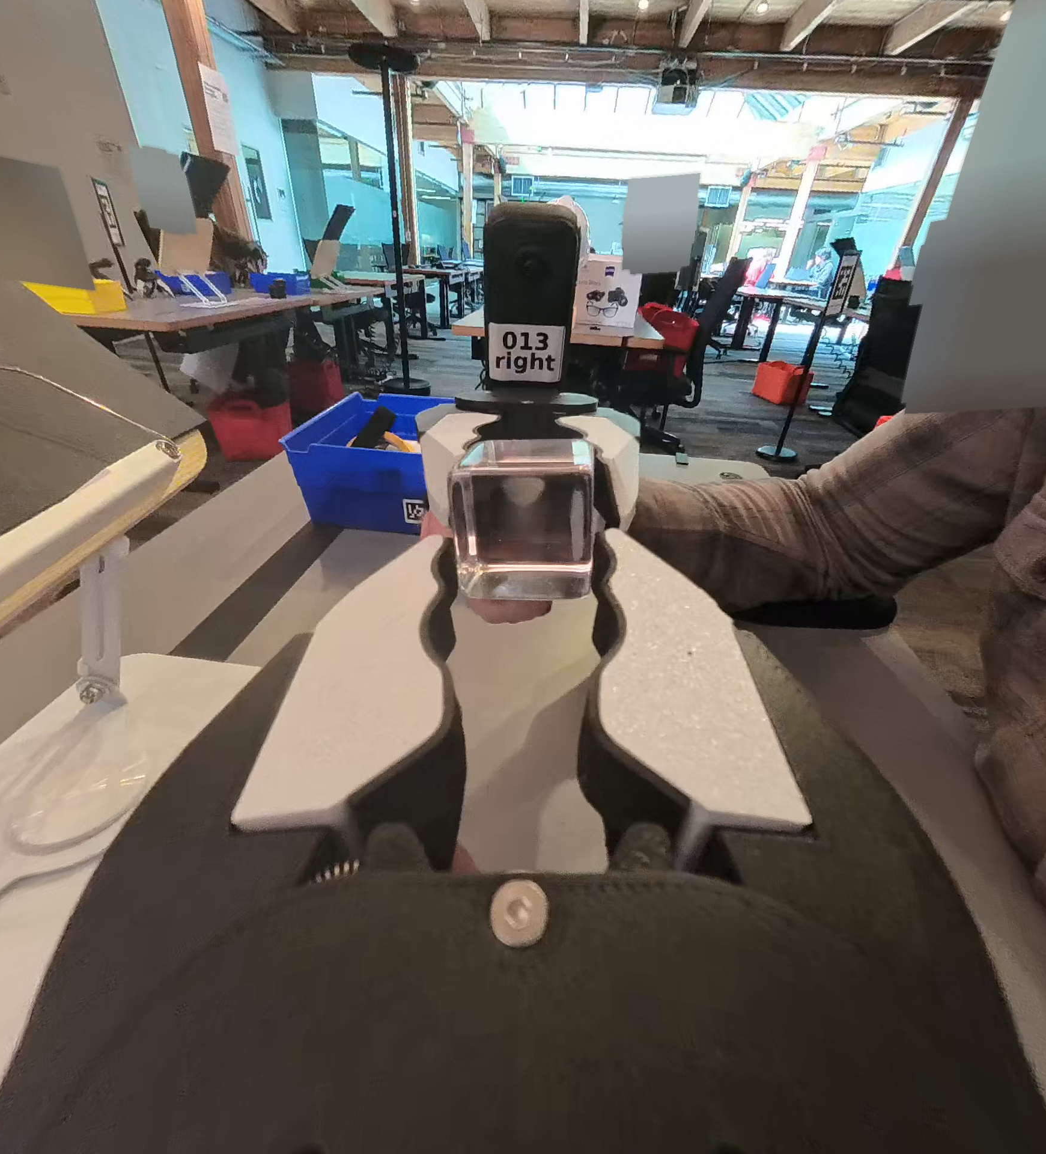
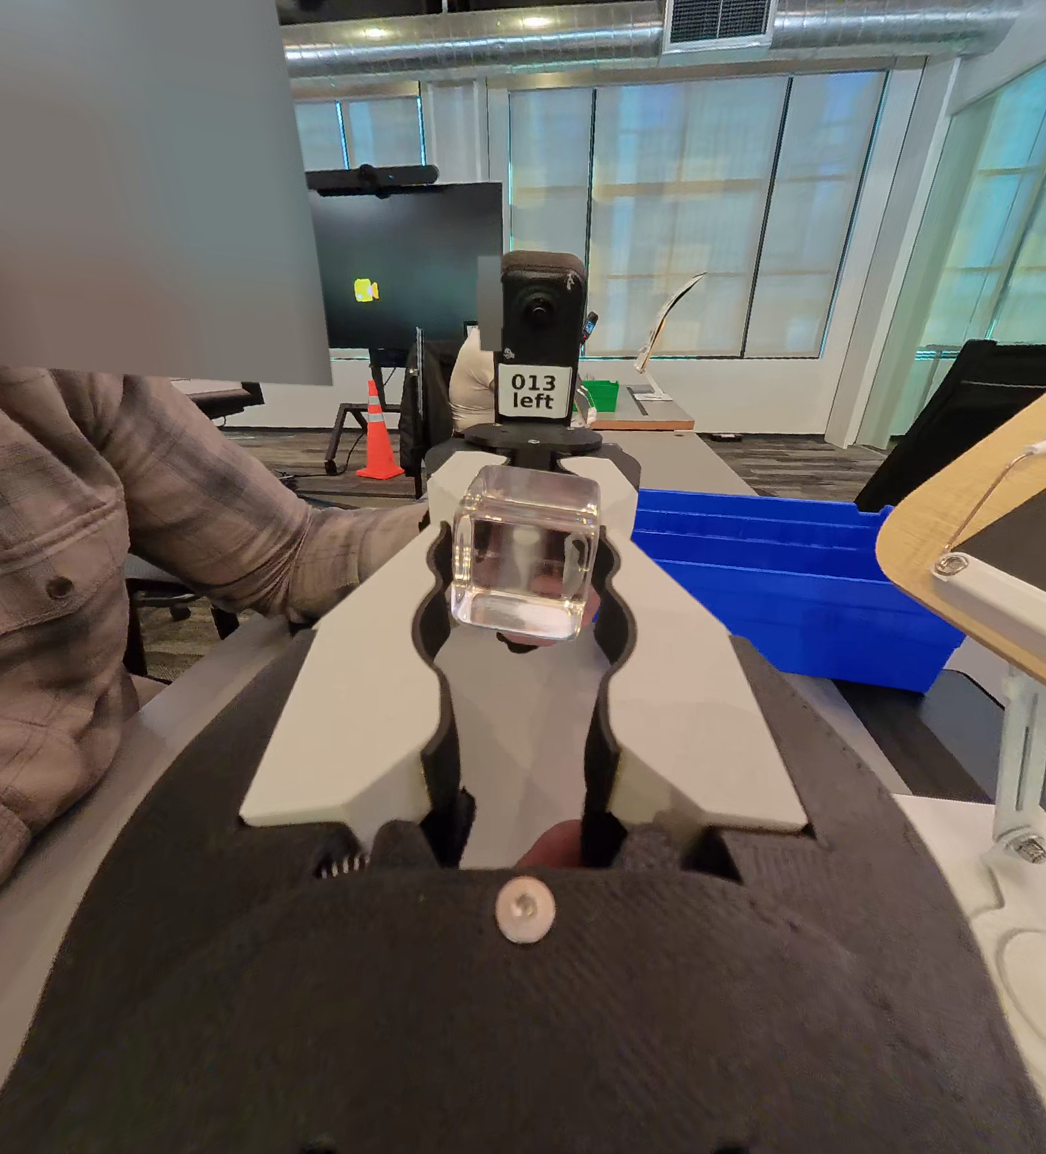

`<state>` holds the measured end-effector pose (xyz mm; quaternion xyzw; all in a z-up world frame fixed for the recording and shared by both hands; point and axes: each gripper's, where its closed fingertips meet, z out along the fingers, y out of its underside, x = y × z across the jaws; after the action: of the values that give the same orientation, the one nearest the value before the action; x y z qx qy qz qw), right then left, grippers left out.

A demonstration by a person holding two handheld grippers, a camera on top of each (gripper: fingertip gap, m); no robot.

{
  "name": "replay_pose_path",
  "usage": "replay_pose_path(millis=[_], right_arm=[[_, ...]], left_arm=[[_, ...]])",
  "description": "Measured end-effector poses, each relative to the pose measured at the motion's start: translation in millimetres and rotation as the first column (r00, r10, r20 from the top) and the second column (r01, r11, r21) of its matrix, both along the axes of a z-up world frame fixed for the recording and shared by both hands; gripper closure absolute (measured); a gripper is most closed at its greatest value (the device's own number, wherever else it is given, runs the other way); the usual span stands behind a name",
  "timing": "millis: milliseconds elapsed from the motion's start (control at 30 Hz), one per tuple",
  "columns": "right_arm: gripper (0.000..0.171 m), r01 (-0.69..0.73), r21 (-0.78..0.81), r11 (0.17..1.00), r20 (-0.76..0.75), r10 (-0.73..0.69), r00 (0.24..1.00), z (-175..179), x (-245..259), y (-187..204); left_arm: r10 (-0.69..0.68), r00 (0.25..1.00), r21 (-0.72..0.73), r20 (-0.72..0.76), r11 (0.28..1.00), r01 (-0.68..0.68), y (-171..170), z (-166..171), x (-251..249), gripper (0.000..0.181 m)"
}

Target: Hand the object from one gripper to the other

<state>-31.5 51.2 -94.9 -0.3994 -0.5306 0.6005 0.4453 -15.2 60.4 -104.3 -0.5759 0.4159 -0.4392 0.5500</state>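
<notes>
A clear glass-like cube [image 1: 523, 524] is held in the air between the two grippers, which face each other tip to tip. In the left wrist view my left gripper [image 1: 523, 546] has its white fingers [image 1: 383, 674] against the cube's lower sides. The right gripper [image 1: 529, 465] beyond it clasps the cube's upper part from the far side. In the right wrist view the cube [image 2: 523, 556] sits between my right gripper's [image 2: 523, 549] fingertips, with the left gripper [image 2: 529, 484] behind it on the same cube. Both pairs of jaws stand equally narrow, touching the cube.
A blue plastic bin [image 1: 351, 481] stands on the grey table [image 1: 239, 562], and also shows in the right wrist view [image 2: 788, 587]. A tilted board on a white stand [image 1: 58, 499] [image 2: 994, 537] is beside the grippers. A person's plaid sleeve [image 1: 820, 518] [image 2: 195, 499] reaches in. Left and right tips are no more than a few centimetres apart.
</notes>
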Motion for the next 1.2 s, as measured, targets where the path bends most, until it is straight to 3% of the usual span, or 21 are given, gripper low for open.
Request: replay_pose_path(millis=[333, 500, 600, 667, 767, 867, 967, 1200], right_arm=[[0.130, 0.008, -0.006, 1.000, -0.020, -0.008, 1.000, 5, 3, 3], [0.105, 0.130, -0.006, 0.992, -0.006, -0.130, 0.992, 9, 4, 25], [0.105, 0.258, 0.022, 0.966, 0.072, -0.259, 0.963, 4, 2, 45], [0.105, 0.308, -0.002, 0.951, 0.086, -0.306, 0.948, 6, 0, 51], [0.108, 0.361, -0.053, 0.931, 0.129, -0.352, 0.927, 4, -7, 55], [0.110, 0.416, -0.079, 0.906, 0.163, -0.400, 0.902, -1, -13, 59], [0.132, 0.457, -0.099, 0.884, 0.181, -0.435, 0.882, -5, -15, 64], [0.134, 0.470, -0.035, 0.882, 0.179, -0.457, 0.871, -9, -14, 65]], left_arm=[[0.049, 0.999, 0.075, 0.023, 0.996, -0.050, 2, 4, 2, 0.140], [0.221, 0.975, 0.206, -0.034, 0.956, -0.209, 19, 4, -5, 0.140], [0.436, 0.894, 0.376, -0.099, 0.849, -0.372, 36, 4, -15, 0.140], [0.603, 0.784, 0.520, -0.151, 0.723, -0.456, 49, 1, -23, 0.140], [0.765, 0.624, 0.707, -0.157, 0.529, -0.470, 57, 0, -30, 0.141], [0.845, 0.517, 0.815, -0.136, 0.392, -0.426, 59, 0, -32, 0.140], [0.875, 0.466, 0.854, -0.130, 0.337, -0.395, 60, -2, -31, 0.141], [0.890, 0.436, 0.875, -0.136, 0.314, -0.368, 61, -4, -31, 0.141]])
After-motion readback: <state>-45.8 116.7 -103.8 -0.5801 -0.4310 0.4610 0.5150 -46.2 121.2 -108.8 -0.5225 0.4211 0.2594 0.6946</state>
